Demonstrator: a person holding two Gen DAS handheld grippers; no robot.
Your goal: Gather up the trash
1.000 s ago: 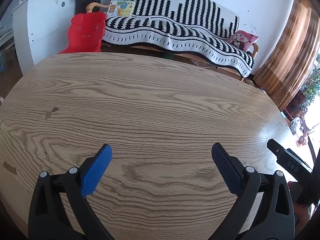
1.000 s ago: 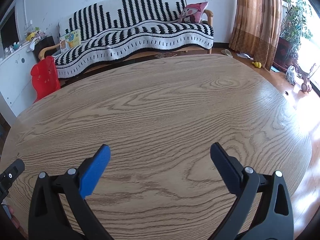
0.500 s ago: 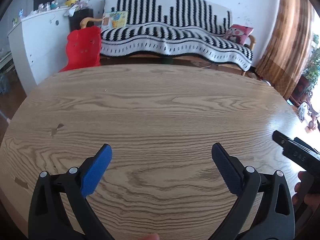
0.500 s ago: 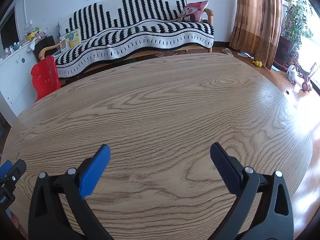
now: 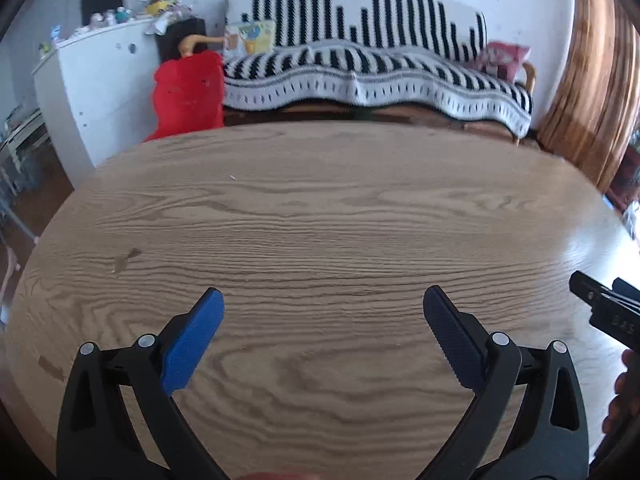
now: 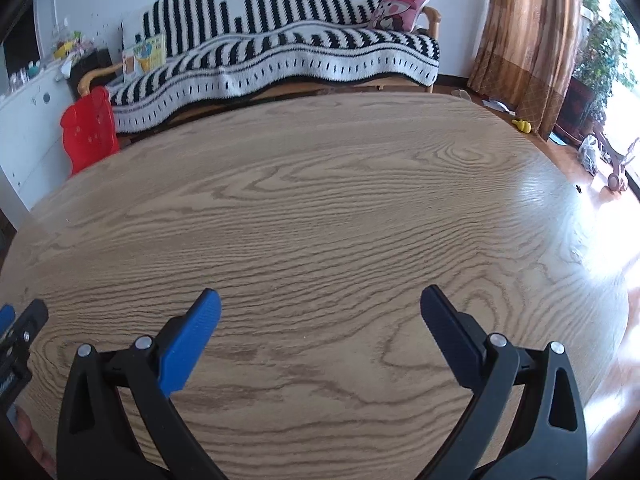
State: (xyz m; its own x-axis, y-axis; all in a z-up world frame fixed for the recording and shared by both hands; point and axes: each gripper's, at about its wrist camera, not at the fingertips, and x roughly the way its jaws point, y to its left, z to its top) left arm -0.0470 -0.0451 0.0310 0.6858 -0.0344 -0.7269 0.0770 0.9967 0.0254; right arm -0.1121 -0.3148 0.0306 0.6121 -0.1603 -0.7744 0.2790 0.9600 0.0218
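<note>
left wrist: gaping left tool [image 5: 323, 300] above table [image 5: 320, 208]

We make out one tiny white speck [image 5: 232, 177] lying on the table [image 5: 360, 220], well ahead of the left claw [image 5: 324, 292] and toward its left side, too small for us to identify

Beyond the far edge of the table [image 6: 320, 208] a sofa [image 6: 280, 60] runs along the wall, with a plastic chair [image 6: 90, 136] at its left end, a cabinet [image 5: 100, 84] further left, a cushion [image 6: 400, 10] on its right end, and curtains [image 6: 528, 40] far right.
</note>
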